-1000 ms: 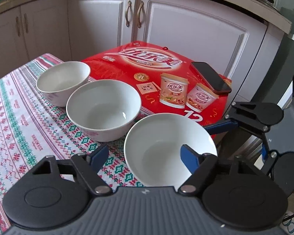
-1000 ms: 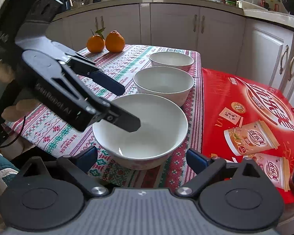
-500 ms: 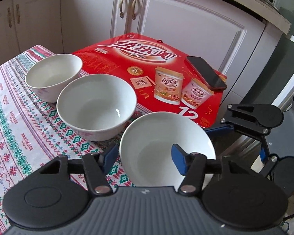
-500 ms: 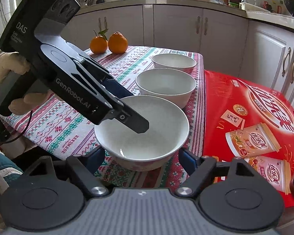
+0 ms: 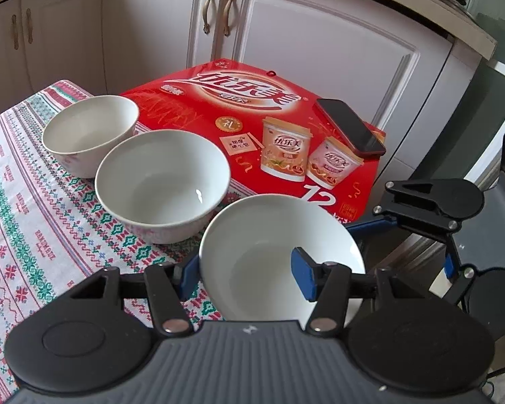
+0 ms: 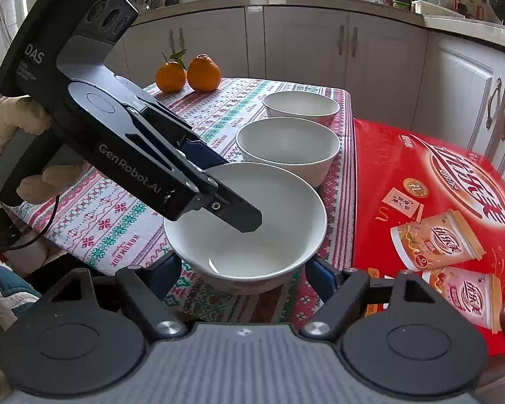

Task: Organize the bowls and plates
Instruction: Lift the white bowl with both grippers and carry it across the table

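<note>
Three white bowls stand in a row on the patterned tablecloth. The nearest bowl (image 5: 279, 252) (image 6: 252, 229) sits at the table's corner. My left gripper (image 5: 245, 269) straddles its rim, one finger outside and one blue pad (image 5: 301, 277) inside, closing on the wall. My right gripper (image 6: 244, 274) has its fingers spread around the same bowl's base from the other side. The middle bowl (image 5: 161, 181) (image 6: 288, 146) and the far bowl (image 5: 89, 131) (image 6: 301, 106) stand free beyond it.
A red drink carton (image 5: 252, 124) (image 6: 431, 208) lies beside the table with a phone (image 5: 350, 124) on it. Two oranges (image 6: 187, 74) sit at the table's far end. White cabinets (image 5: 320, 43) stand behind.
Both grippers moved in on the nearest bowl. The left gripper's fingers narrowed across the bowl's rim. The right gripper's fingers slid around the bowl's base.
</note>
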The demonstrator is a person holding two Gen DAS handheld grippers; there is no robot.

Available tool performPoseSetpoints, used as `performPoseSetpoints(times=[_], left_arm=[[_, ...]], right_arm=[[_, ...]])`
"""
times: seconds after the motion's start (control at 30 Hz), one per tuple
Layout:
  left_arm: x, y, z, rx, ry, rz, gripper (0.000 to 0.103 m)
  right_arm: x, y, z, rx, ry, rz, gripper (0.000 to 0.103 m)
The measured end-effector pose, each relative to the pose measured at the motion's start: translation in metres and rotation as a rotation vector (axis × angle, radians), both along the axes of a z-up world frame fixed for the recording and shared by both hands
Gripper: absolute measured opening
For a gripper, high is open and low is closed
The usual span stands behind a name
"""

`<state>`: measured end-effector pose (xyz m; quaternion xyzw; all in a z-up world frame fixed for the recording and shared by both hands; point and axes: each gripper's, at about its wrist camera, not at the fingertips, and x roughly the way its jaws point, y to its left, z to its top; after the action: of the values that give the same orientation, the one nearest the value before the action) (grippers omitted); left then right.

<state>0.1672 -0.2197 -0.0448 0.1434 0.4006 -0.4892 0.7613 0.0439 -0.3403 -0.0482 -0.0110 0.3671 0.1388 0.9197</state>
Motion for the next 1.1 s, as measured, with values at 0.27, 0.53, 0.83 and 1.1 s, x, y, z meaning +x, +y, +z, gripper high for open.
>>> performPoseSetpoints(times=[0.27,0.53,0.83,1.1], left_arm=[[0.001,0.024,0.006,-0.024,-0.004,0.044,0.055],[0.005,0.062,0.012,-0.041,-0.012,0.125,0.055],[0.015,0.106,0.012,-0.043,-0.017,0.221,0.056],[0.024,0.136,0.011,-0.038,-0.019,0.291,0.056]], right_arm=[[0.008,0.012,0.011,0.000,-0.010,0.051,0.084],[0.026,0.038,0.016,0.005,-0.009,0.132,0.084],[0.056,0.076,0.015,0.006,0.010,0.233,0.084],[0.073,0.100,0.010,0.018,0.024,0.291,0.084]])
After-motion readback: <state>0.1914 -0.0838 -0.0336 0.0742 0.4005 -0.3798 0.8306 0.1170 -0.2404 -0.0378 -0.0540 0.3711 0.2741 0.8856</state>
